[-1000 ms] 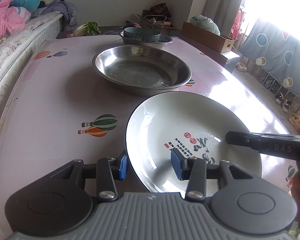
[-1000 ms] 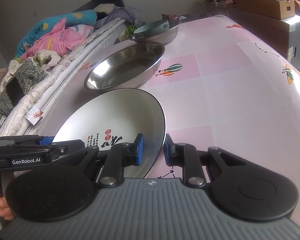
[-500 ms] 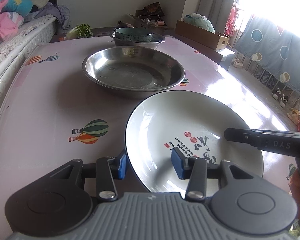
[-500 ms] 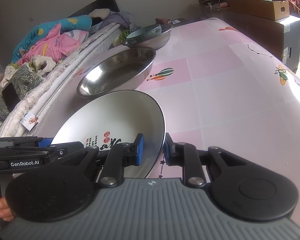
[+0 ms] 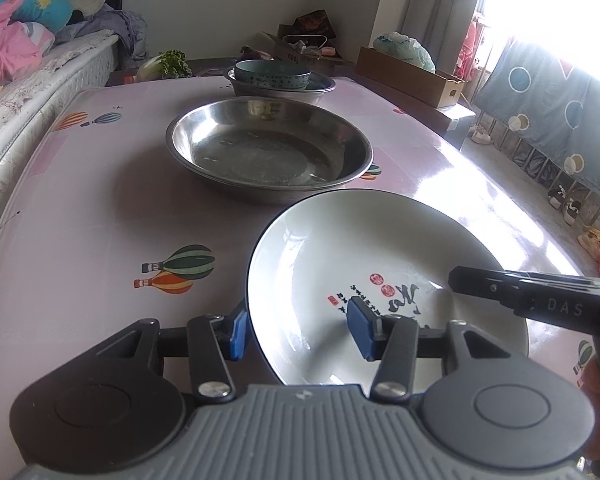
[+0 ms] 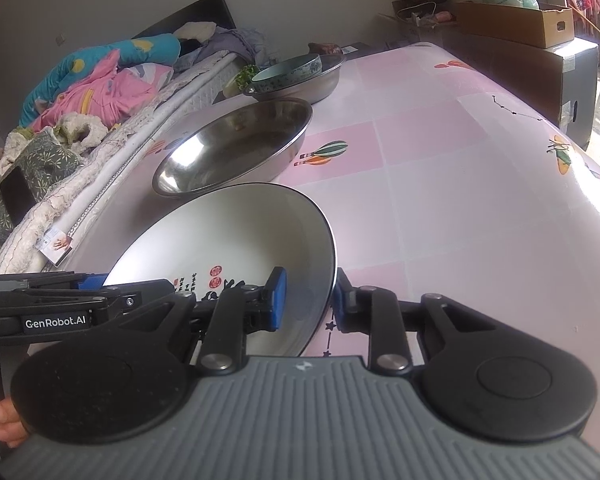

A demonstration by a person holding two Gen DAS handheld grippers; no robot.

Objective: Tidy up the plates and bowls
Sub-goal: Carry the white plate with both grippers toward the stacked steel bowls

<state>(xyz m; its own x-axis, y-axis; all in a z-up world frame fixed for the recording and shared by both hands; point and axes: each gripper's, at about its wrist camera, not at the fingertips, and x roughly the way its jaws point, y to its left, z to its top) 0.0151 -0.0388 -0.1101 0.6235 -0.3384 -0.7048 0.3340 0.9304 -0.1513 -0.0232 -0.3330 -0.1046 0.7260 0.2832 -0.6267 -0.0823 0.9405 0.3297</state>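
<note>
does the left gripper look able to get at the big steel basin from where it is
Probably not yet: the left gripper straddles the white plate's rim, jaws opening, and that plate lies between it and the steel basin.

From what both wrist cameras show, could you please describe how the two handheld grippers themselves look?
Both match: left gripper and right gripper have a ribbed grey body, black rounded housings, black linkage arms with silver pivots, and blue pads on the jaws. White lettering reads "GenRobot.AI" on the left one's side and "DAS" on the right's.

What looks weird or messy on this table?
Nothing is spilled or broken. The only odd bit: the white plate has a gripper straddling its rim on each side, the left gripper and the right gripper, both with jaws opening. A teal bowl sits tidily inside the far steel basin.
</note>
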